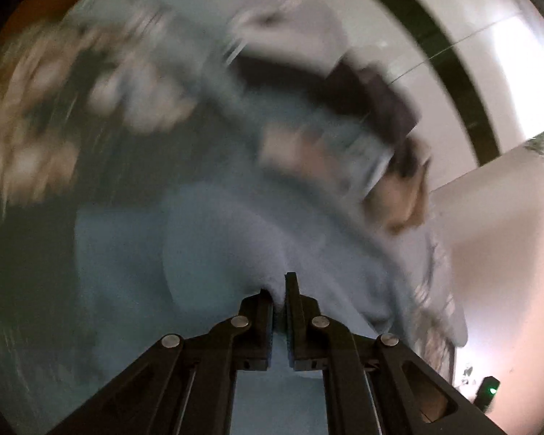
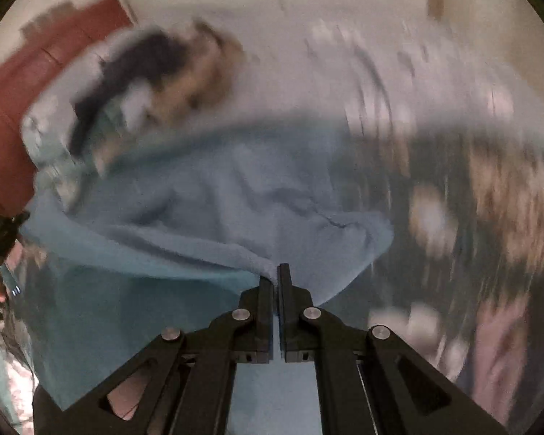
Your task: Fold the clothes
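Note:
A light blue garment [image 1: 206, 239] hangs between both grippers, lifted off the surface. My left gripper [image 1: 280, 290] is shut on a pinch of its edge, the cloth bunched between the black fingers. My right gripper [image 2: 275, 279] is shut on another part of the same blue garment [image 2: 206, 210], which drapes away to the left and sags below. In the left wrist view the other gripper and a hand [image 1: 402, 195] show blurred at the upper right. In the right wrist view the opposite gripper and hand [image 2: 185, 79] show blurred at the upper left. Both views are smeared by motion.
A dark floral-patterned cover [image 1: 47, 116] lies under the garment, seen again as the patterned cover [image 2: 489, 195] on the right. A red cushion or seat [image 2: 21, 101] sits at the far left. Pale walls [image 1: 497, 239] and a dark frame [image 1: 453, 58] stand behind.

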